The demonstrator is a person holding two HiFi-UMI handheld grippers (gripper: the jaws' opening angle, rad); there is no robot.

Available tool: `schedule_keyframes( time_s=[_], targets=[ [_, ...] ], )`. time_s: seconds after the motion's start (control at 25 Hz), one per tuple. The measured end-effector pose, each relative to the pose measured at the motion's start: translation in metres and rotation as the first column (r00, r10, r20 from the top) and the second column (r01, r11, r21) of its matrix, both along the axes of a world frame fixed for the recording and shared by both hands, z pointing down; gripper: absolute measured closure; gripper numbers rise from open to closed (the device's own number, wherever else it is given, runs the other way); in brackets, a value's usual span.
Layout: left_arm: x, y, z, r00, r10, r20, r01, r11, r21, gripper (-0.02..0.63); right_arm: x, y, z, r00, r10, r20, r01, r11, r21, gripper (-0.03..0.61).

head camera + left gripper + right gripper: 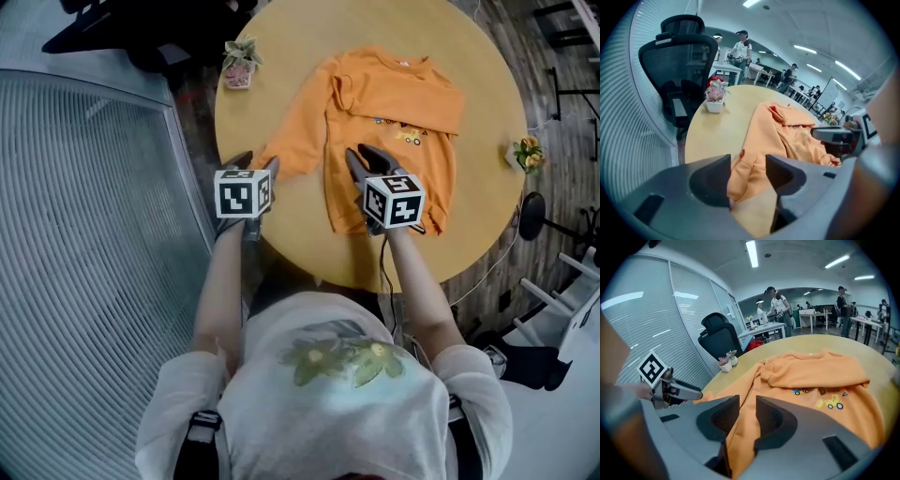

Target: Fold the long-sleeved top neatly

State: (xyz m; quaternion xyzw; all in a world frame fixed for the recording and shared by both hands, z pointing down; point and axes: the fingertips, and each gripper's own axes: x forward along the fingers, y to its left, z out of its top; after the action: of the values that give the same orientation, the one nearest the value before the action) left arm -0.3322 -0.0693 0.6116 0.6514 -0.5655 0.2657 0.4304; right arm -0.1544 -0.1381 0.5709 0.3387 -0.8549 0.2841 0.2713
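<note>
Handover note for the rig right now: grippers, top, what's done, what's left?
Left gripper: open, loose sleeve's cuff between its jaws, not pinched.
Right gripper: open, jaws astride the top's side edge.
Orange long-sleeved top with vehicle print: print up on the round wooden table.
Done: other sleeve folded across the chest.
Left: likely fold the loose sleeve in, then the body.

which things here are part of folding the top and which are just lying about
Part of the job: orange long-sleeved top; left gripper, at its sleeve cuff; right gripper, over its body; round table beneath it.
Lying about: small potted plant; flower pot at the table's edge; black office chair.
</note>
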Motion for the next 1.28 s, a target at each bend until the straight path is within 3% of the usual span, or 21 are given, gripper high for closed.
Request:
schedule_keyframes(
  time_s=[0.2,0.36,0.4,0.44,0.48,0.6,0.8,0.96,1.08,1.2,1.28],
  targets=[
    [0.003,-0.002,-0.008,0.988,-0.156,-0.025,0.154,0.986,-0.071,0.391,0.009,0.020,-0.009,1.000,0.010,0.017,-0.009,1.000,-0.004,0.463],
    [0.011,-0.011,0.009,0.987,-0.154,-0.036,0.151,0.985,-0.088,0.395,0.015,0.029,-0.012,0.999,0.021,0.037,-0.021,1.000,-0.012,0.463],
    [0.009,-0.012,0.011,0.985,-0.171,-0.030,0.168,0.982,-0.082,0.453,0.017,0.029,-0.013,0.999,0.024,0.041,-0.024,1.000,-0.014,0.463],
    [0.007,-0.012,0.013,0.981,-0.194,-0.025,0.192,0.979,-0.073,0.566,0.019,0.030,-0.014,0.999,0.026,0.046,-0.026,1.000,-0.017,0.463],
    [0.005,-0.011,0.013,0.976,-0.214,-0.028,0.212,0.975,-0.064,0.583,0.020,0.031,-0.014,0.998,0.027,0.050,-0.026,0.999,-0.019,0.463],
    [0.010,-0.002,0.005,0.975,-0.215,-0.064,0.213,0.976,-0.037,0.583,0.024,0.034,-0.017,0.998,0.024,0.058,-0.023,0.999,-0.023,0.463],
    [0.031,0.036,-0.023,0.990,-0.127,-0.060,0.130,0.990,0.057,0.582,0.035,0.040,-0.017,0.998,0.007,0.061,-0.005,1.000,-0.029,0.463],
    [0.048,0.086,-0.017,0.995,-0.102,-0.011,0.103,0.995,0.009,0.582,0.041,0.046,-0.016,0.998,-0.016,0.060,0.019,0.999,-0.039,0.463],
    [0.063,0.113,-0.007,0.990,-0.138,-0.033,0.137,0.990,-0.032,0.581,0.043,0.050,-0.016,0.997,-0.043,0.056,0.046,0.998,-0.044,0.463],
    [0.076,0.127,-0.004,0.962,-0.251,-0.109,0.246,0.968,-0.060,0.539,0.044,0.057,-0.019,0.996,-0.073,0.055,0.075,0.996,-0.041,0.463],
    [0.079,0.127,-0.007,0.904,-0.372,-0.210,0.365,0.928,-0.069,0.464,0.044,0.062,-0.022,0.994,-0.092,0.056,0.094,0.995,-0.037,0.463]
  ],
)
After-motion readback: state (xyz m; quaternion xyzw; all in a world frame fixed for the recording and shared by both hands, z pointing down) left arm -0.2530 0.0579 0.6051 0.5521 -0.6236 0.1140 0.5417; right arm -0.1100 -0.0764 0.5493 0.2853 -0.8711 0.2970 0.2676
